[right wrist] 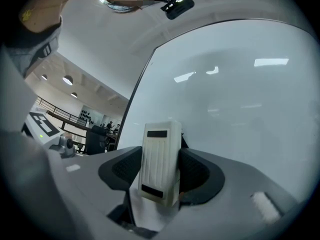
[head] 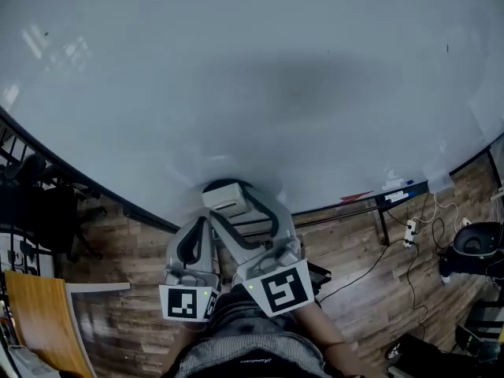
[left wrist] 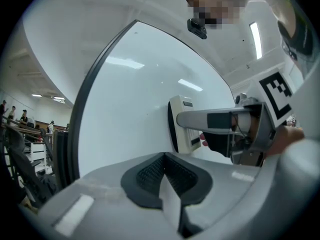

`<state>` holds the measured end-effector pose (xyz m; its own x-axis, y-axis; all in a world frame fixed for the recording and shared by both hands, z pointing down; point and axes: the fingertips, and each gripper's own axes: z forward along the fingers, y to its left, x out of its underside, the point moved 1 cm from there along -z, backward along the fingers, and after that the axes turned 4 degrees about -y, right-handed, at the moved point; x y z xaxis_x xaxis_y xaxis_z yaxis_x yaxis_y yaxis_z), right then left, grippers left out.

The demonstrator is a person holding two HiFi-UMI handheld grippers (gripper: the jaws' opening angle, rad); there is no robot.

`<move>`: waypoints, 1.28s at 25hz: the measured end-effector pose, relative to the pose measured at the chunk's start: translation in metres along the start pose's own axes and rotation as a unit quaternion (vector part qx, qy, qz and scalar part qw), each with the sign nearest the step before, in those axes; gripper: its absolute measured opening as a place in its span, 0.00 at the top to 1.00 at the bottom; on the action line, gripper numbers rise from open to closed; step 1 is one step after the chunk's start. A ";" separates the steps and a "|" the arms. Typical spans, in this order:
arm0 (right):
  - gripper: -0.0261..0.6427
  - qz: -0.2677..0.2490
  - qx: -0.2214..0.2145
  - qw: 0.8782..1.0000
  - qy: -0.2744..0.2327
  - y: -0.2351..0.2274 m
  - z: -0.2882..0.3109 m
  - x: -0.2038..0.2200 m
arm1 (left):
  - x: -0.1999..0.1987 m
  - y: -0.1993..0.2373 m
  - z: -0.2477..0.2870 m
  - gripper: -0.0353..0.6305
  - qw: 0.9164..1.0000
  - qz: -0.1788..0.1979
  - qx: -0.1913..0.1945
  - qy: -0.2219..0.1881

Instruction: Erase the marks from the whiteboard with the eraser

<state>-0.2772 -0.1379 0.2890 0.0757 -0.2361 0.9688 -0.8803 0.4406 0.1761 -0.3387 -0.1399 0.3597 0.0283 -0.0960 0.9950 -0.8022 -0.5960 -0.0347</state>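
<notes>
In the head view, the whiteboard [head: 260,77] fills most of the frame, and the eraser [head: 224,198] is seen set against it just inside its bottom edge, clamped by the right gripper [head: 236,209]. A stroke along the lowest strip of the surface appears to be intended. Most of the whiteboard looks wiped, and only a few small dark specks [head: 447,48] can be made out, far toward its upper right. The left gripper [head: 195,231] is held just below the whiteboard's bottom edge and off its surface, probably so that the wiping path is not obstructed. A marker ledge [head: 417,187] is fixed along the whiteboard's bottom edge, to the right. In the left gripper view, that gripper's jaws are seen pressed together with nothing between them. Beyond them the eraser is shown side-on, its dark felt face laid flat on the whiteboard and a jaw of the right gripper running across its white back. In the right gripper view, the eraser's ribbed white back is seen standing upright between the two dark pads, which are closed on its long sides. The felt is thereby turned squarely toward the whiteboard, which is judged to give even contact for wiping.
</notes>
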 end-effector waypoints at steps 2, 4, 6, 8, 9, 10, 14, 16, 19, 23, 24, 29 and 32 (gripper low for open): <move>0.59 0.004 0.006 1.000 -0.001 -0.019 -0.013 0.000 | 0.000 -0.016 0.010 0.94 1.000 0.000 0.003 0.001; 0.59 0.006 0.011 1.000 0.000 -0.037 -0.026 0.001 | 0.000 -0.034 0.020 0.94 1.000 0.000 0.007 0.002; 0.59 0.005 0.013 1.000 0.001 -0.054 -0.038 0.002 | 0.000 -0.052 0.030 0.94 1.000 0.000 0.011 0.001; 0.59 0.006 0.017 1.000 0.000 -0.069 -0.049 0.002 | 0.001 -0.068 0.038 0.94 1.000 0.001 0.014 0.001; 0.59 0.006 0.019 1.000 -0.003 -0.077 -0.054 0.002 | 0.002 -0.076 0.042 0.94 1.000 0.002 0.015 0.002; 0.59 0.004 0.020 1.000 -0.007 -0.085 -0.060 0.001 | 0.002 -0.084 0.046 0.94 1.000 0.003 0.016 0.002; 0.59 0.002 0.019 1.000 -0.004 -0.118 -0.084 0.005 | 0.001 -0.116 0.063 0.94 1.000 0.002 0.010 -0.003; 0.59 -0.002 0.018 1.000 -0.004 -0.132 -0.095 0.006 | -0.001 -0.131 0.071 0.94 1.000 0.000 0.005 -0.008; 0.59 -0.001 0.016 1.000 -0.001 -0.154 -0.111 0.010 | -0.001 -0.153 0.080 0.94 1.000 0.001 -0.002 -0.010; 0.59 0.002 0.005 1.000 0.003 -0.173 -0.124 0.015 | 0.001 -0.176 0.088 0.94 1.000 -0.003 -0.014 -0.008; 0.59 0.002 -0.001 1.000 0.004 -0.175 -0.126 0.016 | 0.001 -0.181 0.089 0.94 1.000 -0.004 -0.018 -0.008; 0.59 0.003 -0.021 1.000 0.006 -0.179 -0.130 0.018 | -0.002 -0.195 0.092 0.94 1.000 0.000 -0.029 -0.009; 0.59 0.004 -0.022 1.000 0.005 -0.179 -0.129 0.018 | -0.002 -0.196 0.092 0.94 0.999 -0.001 -0.032 -0.009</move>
<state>-0.0581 -0.1092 0.2975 0.0735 -0.2237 0.9719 -0.8592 0.4806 0.1755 -0.1269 -0.0959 0.3557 0.0414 -0.1095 0.9931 -0.8390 -0.5435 -0.0250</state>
